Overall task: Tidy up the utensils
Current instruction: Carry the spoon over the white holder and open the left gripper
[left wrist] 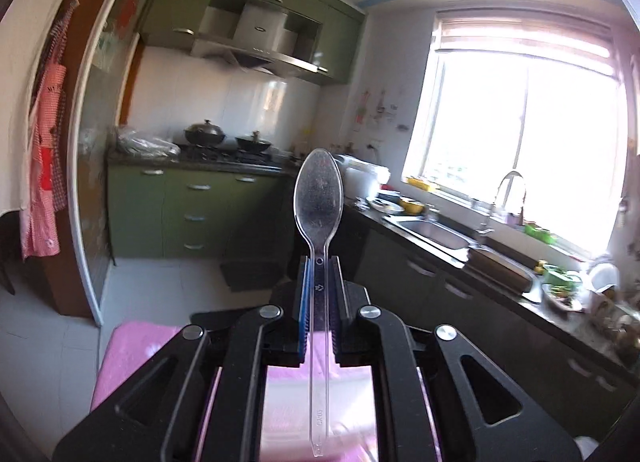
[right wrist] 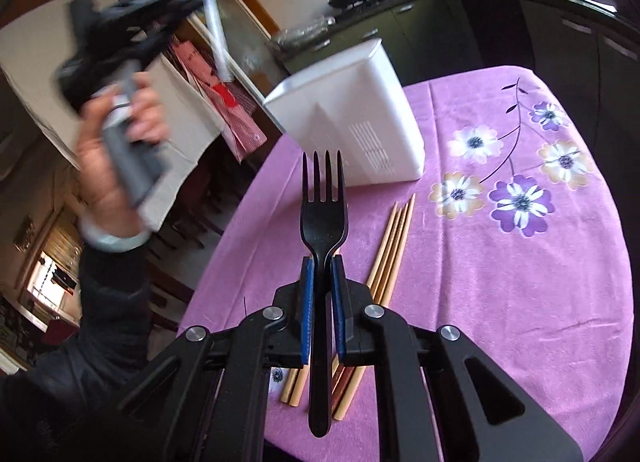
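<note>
Presently left hand-held gripper point(left wrist: 319, 294) clamps spoon point(left wrist: 319, 198), right hand-held gripper point(right wrist: 320, 294) clamps fork point(right wrist: 323, 218). Risk: thin handles pivot or slip when lowered into holder point(right wrist: 352, 110), near surface's far edge.

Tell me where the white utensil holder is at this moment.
In the right wrist view, the white utensil holder stands on the purple floral tablecloth, at the table's far edge, just beyond the wooden chopsticks and the black fork.

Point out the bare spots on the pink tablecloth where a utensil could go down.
Free: the wide stretch of tablecloth right of the chopsticks, below the printed flowers. Crowded: between chopsticks and white holder.
</note>
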Motion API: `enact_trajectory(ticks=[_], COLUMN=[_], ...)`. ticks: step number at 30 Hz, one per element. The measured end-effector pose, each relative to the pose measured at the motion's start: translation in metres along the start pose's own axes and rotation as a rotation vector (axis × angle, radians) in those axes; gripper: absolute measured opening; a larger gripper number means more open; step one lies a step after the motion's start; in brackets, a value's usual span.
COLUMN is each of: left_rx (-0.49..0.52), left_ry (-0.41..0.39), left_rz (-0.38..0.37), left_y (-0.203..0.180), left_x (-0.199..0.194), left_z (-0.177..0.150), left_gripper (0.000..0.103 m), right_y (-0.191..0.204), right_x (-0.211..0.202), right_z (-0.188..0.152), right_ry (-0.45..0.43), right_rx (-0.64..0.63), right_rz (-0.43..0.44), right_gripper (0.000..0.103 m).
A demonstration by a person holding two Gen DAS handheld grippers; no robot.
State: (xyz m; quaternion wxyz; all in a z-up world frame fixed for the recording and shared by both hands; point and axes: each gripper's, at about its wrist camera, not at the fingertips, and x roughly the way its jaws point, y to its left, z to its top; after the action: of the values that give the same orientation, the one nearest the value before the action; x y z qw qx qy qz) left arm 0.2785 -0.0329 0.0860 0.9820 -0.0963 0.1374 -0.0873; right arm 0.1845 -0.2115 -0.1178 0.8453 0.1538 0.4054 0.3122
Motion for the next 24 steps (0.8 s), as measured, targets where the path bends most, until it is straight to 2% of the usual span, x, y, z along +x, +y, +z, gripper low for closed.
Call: enact_trajectory(ticks=[3, 6, 13, 14, 19, 24], left_rx=[0.015, 0.038, 0.054, 0.057, 0.090, 0.079], left_ry=[0.017, 0.026, 0.064, 0.070, 0.098, 0.092], left_rz=[0.029, 0.068, 0.074, 0.073, 0.067, 0.062], left_y=[-0.003, 0.000, 0.010, 0.011, 0.013, 0.019], left_x=[0.034, 0.050, 0.056, 0.054, 0.044, 0.021], left_z=[-0.014, -0.029, -0.054, -0.056, -0.067, -0.062], left_gripper=[0.009, 0.009, 0.009, 0.011, 0.039, 0.042], right_y=[-0.008, -0.015, -0.004, 0.001, 0.022, 0.044], right_x=[-0.005, -0.018, -0.026, -0.027, -0.036, -0.036], right_z=[0.010, 0.015, 0.043, 0.052, 0.093, 0.147], right_ry=[-0.024, -0.050, -0.101, -0.122, -0.228, -0.430], right_rx=[-0.001, -0.003, -0.036, -0.049, -0.110, -0.185], right_rz=[-0.003, -0.010, -0.010, -0.013, -0.030, -0.134], right_gripper=[0.010, 0.010, 0.010, 0.010, 0.010, 0.010])
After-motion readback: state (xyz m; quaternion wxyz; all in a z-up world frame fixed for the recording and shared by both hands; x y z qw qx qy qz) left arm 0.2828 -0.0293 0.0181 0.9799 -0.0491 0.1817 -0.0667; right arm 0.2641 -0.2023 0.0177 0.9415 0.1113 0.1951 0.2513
